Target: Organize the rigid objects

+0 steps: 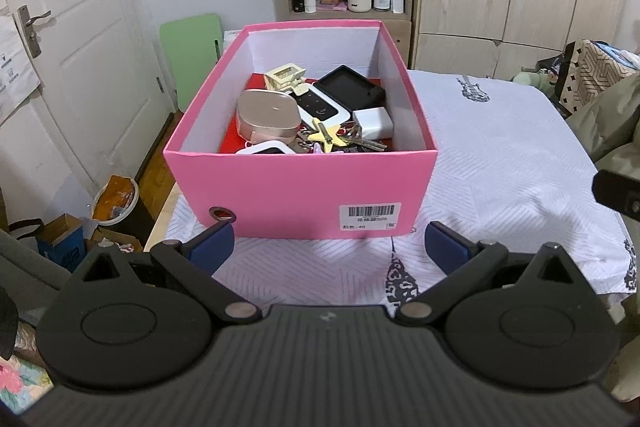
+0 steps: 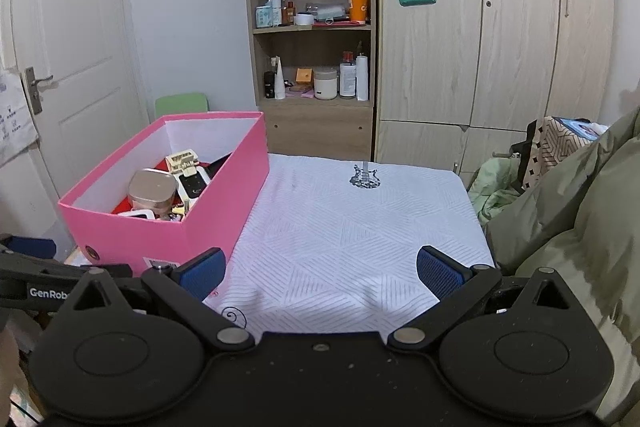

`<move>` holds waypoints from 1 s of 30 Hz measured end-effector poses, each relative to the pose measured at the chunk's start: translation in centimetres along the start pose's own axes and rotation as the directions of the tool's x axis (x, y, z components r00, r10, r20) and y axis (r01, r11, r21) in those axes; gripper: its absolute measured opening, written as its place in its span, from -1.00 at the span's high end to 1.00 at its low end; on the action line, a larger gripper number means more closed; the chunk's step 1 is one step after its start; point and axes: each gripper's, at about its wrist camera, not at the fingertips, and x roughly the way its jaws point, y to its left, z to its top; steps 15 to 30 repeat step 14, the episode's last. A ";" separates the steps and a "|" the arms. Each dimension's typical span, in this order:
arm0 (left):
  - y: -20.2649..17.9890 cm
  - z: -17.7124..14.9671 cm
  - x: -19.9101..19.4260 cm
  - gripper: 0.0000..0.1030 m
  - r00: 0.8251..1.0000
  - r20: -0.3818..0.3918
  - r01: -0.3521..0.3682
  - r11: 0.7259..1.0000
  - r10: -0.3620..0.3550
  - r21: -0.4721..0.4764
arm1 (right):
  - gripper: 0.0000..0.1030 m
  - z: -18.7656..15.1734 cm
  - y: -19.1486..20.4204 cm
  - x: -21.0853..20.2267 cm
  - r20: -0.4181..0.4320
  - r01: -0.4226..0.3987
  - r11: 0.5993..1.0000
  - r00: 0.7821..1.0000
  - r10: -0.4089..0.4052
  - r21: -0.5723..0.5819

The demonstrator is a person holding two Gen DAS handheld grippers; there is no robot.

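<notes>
Pink box (image 1: 300, 187) sits at the left edge of the white-clothed surface (image 2: 360, 227); cloth right of the box lies bare to its far edge. Box open-topped, white inside, barcode label on its near wall. Inside it: gold case (image 1: 268, 117), black device (image 1: 350, 89), white charger (image 1: 372, 123), keys (image 1: 360, 139). Left claw (image 1: 328, 247) wide open, empty, just before the box. Right claw (image 2: 320, 267) wide open, empty, right of the box.

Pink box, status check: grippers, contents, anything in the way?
Left gripper open, empty, facing the pink box. Right gripper open, empty, over the white cloth. Box holds the clutter: keys, white charger. Nothing blocking.
</notes>
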 end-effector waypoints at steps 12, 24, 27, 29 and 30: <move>0.9 -0.2 -0.5 -1.00 0.999 0.027 -0.020 1.000 0.021 -0.018 | -1.00 -0.2 0.1 -0.3 0.000 0.005 1.000 1.000 -0.005 -0.001; 1.0 -0.2 -0.6 -1.00 1.000 0.025 -0.016 1.000 0.016 -0.022 | -1.00 -0.2 0.2 -0.3 0.001 0.006 1.000 1.000 -0.006 0.001; 1.0 -0.2 -0.6 -1.00 1.000 0.025 -0.016 1.000 0.016 -0.022 | -1.00 -0.2 0.2 -0.3 0.001 0.006 1.000 1.000 -0.006 0.001; 1.0 -0.2 -0.6 -1.00 1.000 0.025 -0.016 1.000 0.016 -0.022 | -1.00 -0.2 0.2 -0.3 0.001 0.006 1.000 1.000 -0.006 0.001; 1.0 -0.2 -0.6 -1.00 1.000 0.025 -0.016 1.000 0.016 -0.022 | -1.00 -0.2 0.2 -0.3 0.001 0.006 1.000 1.000 -0.006 0.001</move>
